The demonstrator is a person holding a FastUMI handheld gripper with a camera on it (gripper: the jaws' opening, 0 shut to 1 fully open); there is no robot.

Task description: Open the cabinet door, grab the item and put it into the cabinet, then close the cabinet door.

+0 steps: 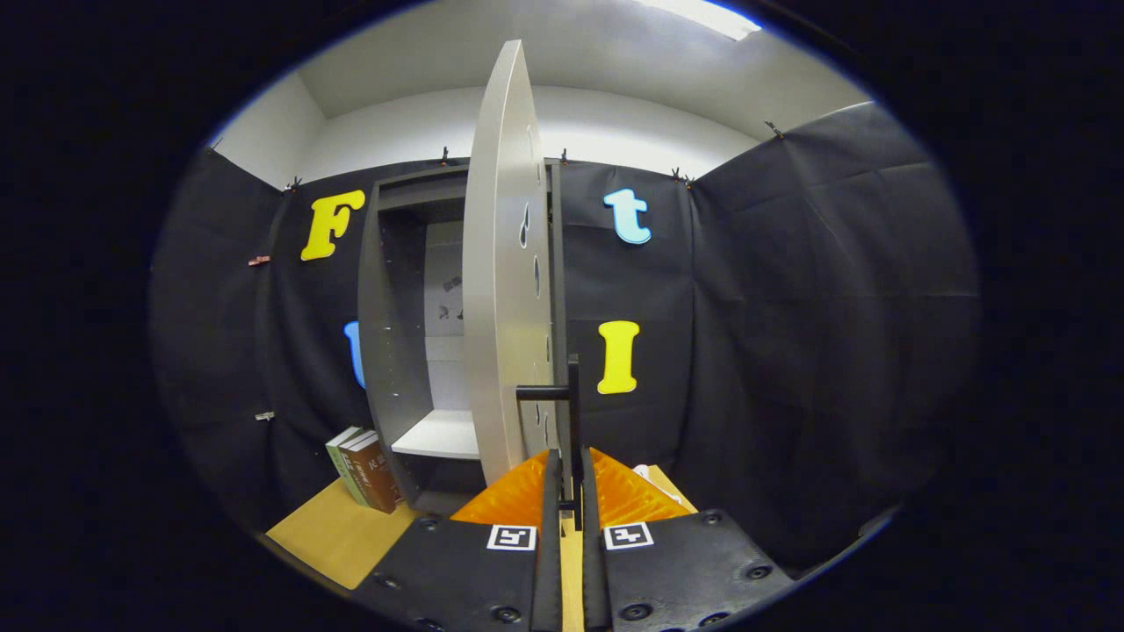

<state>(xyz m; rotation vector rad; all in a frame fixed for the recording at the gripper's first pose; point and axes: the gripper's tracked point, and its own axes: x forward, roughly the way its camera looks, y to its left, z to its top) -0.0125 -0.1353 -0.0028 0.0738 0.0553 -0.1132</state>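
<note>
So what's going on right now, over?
Tongs shut on door handle. Door swung open, cabinet shelf bare. Books wait beside cabinet.

The gripper (569, 491) presents two broad, flat body plates side by side, with a narrow slot running between them. Each plate carries round-headed screws along its outer and lower edges. Each plate also bears one small square fiducial marker, a black pattern on a white field, set at its inner forward corner. Ahead of the plates, each finger (615, 491) widens into a wedge-shaped part with a ribbed, grooved surface, tapering toward the tip.
</note>
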